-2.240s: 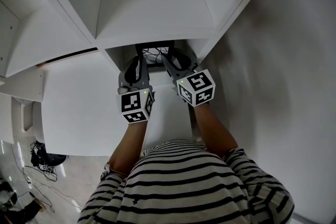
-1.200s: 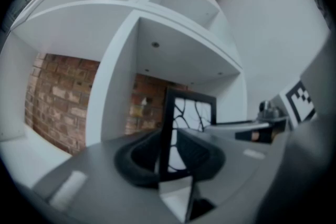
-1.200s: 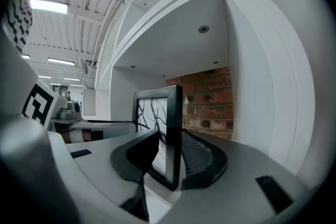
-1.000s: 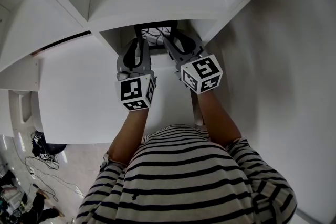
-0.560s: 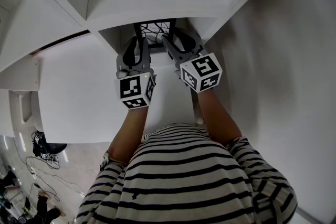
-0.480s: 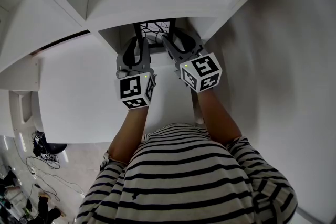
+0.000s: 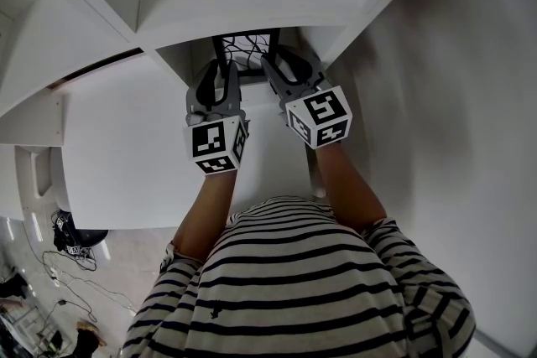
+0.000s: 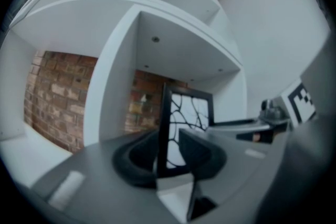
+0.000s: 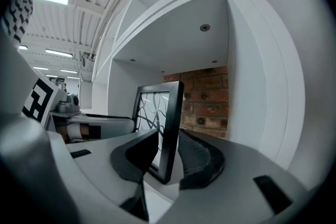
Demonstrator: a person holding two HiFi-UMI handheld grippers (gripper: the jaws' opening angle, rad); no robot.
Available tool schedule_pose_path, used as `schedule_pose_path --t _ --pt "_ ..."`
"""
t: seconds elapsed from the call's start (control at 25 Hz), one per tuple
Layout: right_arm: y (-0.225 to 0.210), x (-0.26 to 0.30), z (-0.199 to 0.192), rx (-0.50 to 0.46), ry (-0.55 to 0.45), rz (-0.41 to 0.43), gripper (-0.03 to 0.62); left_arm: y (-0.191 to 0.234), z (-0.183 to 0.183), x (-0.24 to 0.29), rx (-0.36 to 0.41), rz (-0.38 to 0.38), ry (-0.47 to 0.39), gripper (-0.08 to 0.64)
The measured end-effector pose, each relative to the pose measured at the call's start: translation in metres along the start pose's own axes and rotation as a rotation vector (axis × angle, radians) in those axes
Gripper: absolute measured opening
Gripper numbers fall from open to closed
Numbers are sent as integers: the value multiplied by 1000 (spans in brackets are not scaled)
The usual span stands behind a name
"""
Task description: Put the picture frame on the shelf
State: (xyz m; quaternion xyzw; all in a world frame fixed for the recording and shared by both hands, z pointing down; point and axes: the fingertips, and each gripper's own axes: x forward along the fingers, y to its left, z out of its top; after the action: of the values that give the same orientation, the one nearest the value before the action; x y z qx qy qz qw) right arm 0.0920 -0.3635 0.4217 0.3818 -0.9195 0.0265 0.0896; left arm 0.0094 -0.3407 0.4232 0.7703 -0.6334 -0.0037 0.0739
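The picture frame (image 7: 247,49), black-edged with a branching line pattern behind its glass, stands upright in an open compartment of the white shelf (image 7: 243,0), just inside the compartment's front edge, between the left divider and the right side wall. Its lower edge is hidden behind the jaws, so contact with the compartment floor cannot be confirmed. The left gripper (image 8: 168,136) straddles the frame's left upright: one pad lies against it, a gap shows on the other side, and the jaws are opening, so nothing is clamped. The right gripper (image 9: 169,136) straddles the right upright: its jaws are closing, but a sliver of glass still shows between one pad and the moulding, so no pinch is established there either. Both tools are level and side by side, well apart from the compartment walls. A brick wall (image 8: 58,86) shows through the open back of the shelf. In the head view the marker cubes (image 7: 216,145) sit over a white panel below the compartment, with bare forearms and a striped shirt (image 7: 294,281) behind them. Cables (image 7: 71,256) lie on the floor at lower left.
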Motion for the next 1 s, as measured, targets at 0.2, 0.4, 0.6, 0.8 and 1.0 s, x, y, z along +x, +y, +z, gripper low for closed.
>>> schedule_pose_path --t 0.2,0.4,0.6,0.8,1.0 --pt "2 -5 1 -77 -18 -25 93 1 -1 -4 20 23 6 104" --pt "4 -7 -1 -82 -34 -19 87 4 -6 -6 42 48 27 101" --pt "4 -7 -1 -86 -25 -18 86 5 -2 -3 70 53 23 99" --pt "5 -7 -1 -90 -10 -21 87 4 -1 -2 85 62 33 75" --pt "5 -8 -2 -93 12 -37 87 2 2 -4 100 68 25 74"
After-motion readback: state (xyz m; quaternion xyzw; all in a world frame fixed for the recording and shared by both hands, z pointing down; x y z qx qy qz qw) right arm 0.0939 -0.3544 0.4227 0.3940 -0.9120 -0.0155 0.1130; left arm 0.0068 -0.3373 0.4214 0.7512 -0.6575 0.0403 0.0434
